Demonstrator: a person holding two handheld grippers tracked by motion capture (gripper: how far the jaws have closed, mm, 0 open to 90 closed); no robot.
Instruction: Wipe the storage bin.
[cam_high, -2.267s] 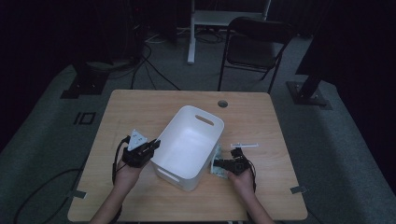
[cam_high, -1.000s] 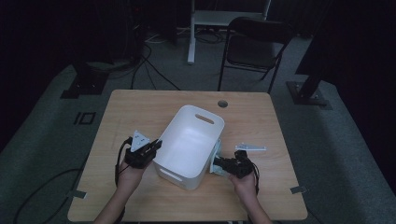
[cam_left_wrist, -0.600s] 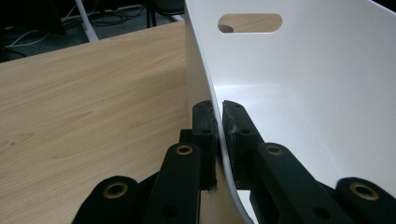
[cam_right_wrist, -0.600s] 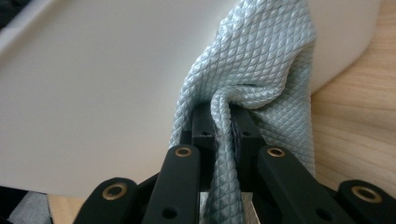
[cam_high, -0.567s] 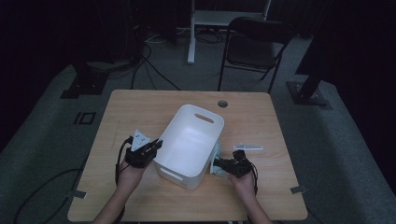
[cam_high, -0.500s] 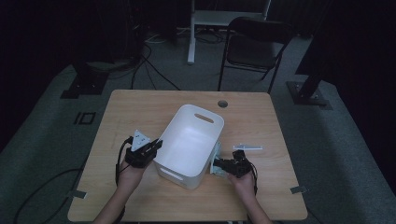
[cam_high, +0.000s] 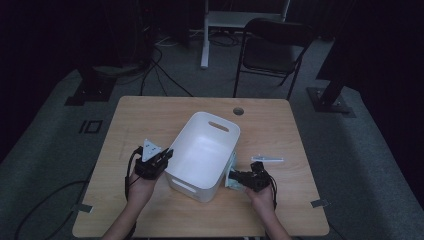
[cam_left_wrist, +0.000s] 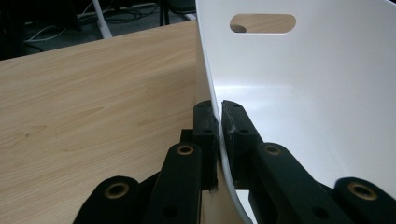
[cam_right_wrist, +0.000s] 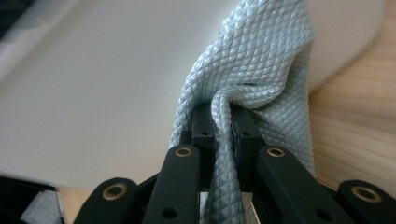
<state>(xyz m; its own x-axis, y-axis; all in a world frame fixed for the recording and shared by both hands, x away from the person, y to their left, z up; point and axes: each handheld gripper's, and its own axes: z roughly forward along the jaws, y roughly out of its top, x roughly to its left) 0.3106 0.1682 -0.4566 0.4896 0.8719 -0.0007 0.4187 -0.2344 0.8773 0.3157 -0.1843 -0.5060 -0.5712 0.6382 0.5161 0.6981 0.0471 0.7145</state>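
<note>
— Progress? Left claw (cam_left_wrist: 218, 122) clamped on white bin (cam_high: 202, 150) wall, mid-table (cam_high: 150, 115); right claw (cam_right_wrist: 223, 122) pinching pale blue cloth (cam_right_wrist: 252, 65) against bin's outer side.
— Wiping apparently underway; inside seemingly untouched yet.

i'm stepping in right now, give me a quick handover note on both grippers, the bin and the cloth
Left gripper: shut on the side wall of the white bin, one jaw inside, one outside.
Right gripper: shut on a fold of the pale blue cloth, against the bin's outer right side.
The bin stands mid-table, with nothing seen inside; a small white piece lies right of it.
Done: both grips set.
Left: probably wiping the bin, inside included.
</note>
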